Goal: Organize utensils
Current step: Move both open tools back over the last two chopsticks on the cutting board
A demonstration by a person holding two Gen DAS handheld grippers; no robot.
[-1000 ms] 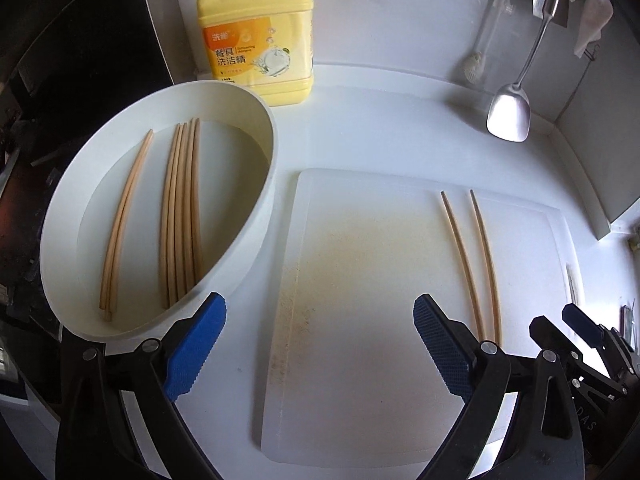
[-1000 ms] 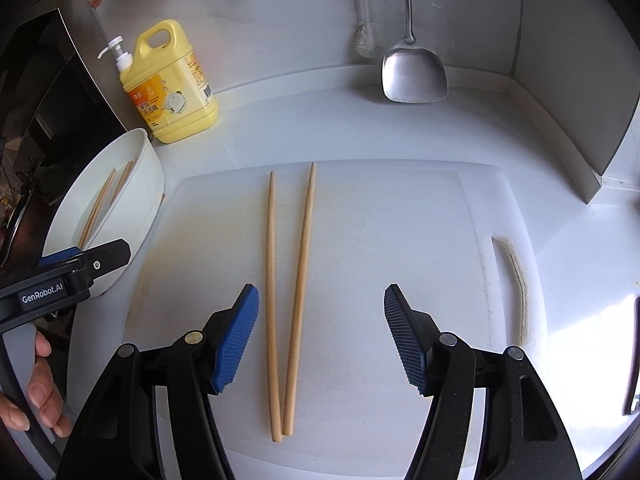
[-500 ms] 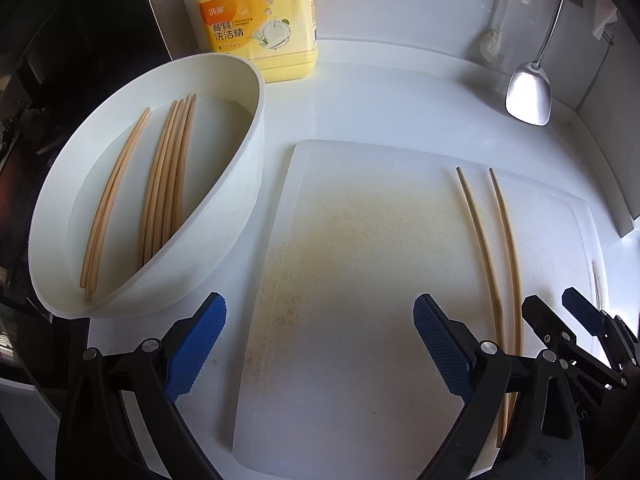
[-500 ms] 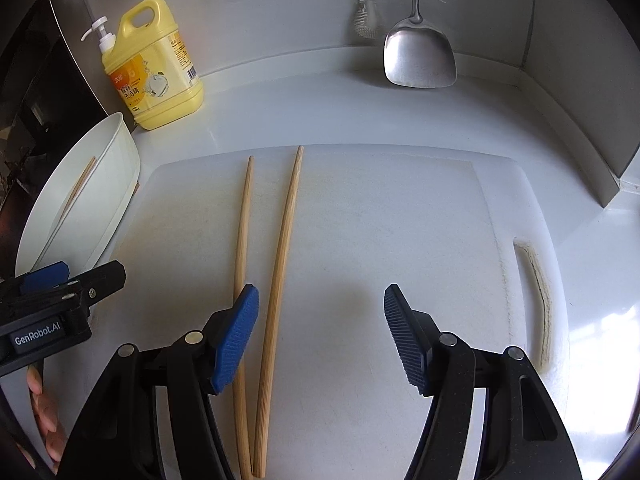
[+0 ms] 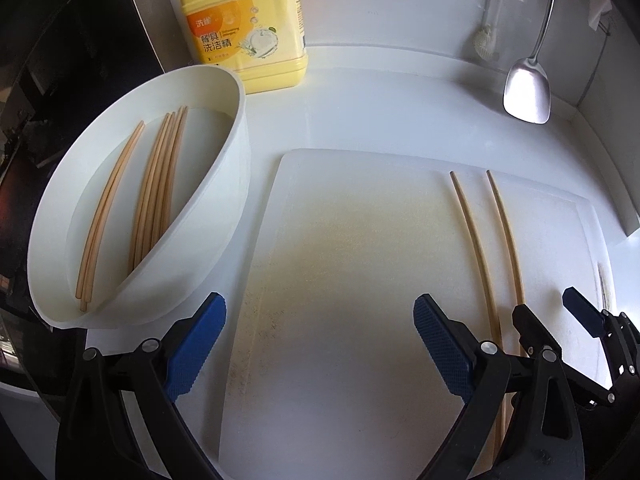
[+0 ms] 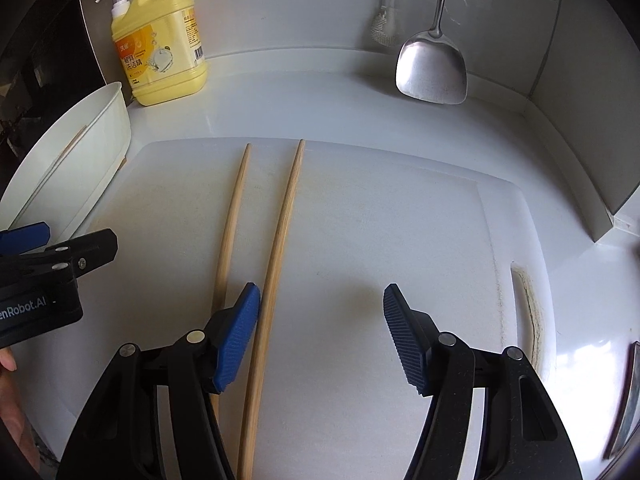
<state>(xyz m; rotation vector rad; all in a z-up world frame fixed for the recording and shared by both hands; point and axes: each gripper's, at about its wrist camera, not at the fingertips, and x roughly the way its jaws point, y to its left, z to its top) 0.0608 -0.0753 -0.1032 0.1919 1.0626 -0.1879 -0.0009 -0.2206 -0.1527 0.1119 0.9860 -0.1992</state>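
Note:
Two wooden chopsticks (image 6: 280,240) lie side by side on the white cutting board (image 6: 380,216); they also show in the left wrist view (image 5: 480,248) on the board (image 5: 352,264). My right gripper (image 6: 320,332) is open, low over the board, its left fingertip (image 6: 236,336) between the two sticks. My left gripper (image 5: 320,340) is open and empty over the board's left part. Several chopsticks (image 5: 156,188) lie in the white oval basin (image 5: 236,208) to the left. The right gripper shows at the left view's right edge (image 5: 560,320).
A yellow dish-soap bottle (image 6: 160,44) stands at the back left. A steel spatula (image 6: 432,64) and a white brush (image 6: 384,28) hang on the back wall. The basin (image 6: 80,160) borders the board's left side. A wall step (image 6: 600,208) rises at the right.
Both grippers have moved forward and lower over the board. The right gripper shifted so its left finger now sits between the two chopsticks. The chopsticks have not moved.

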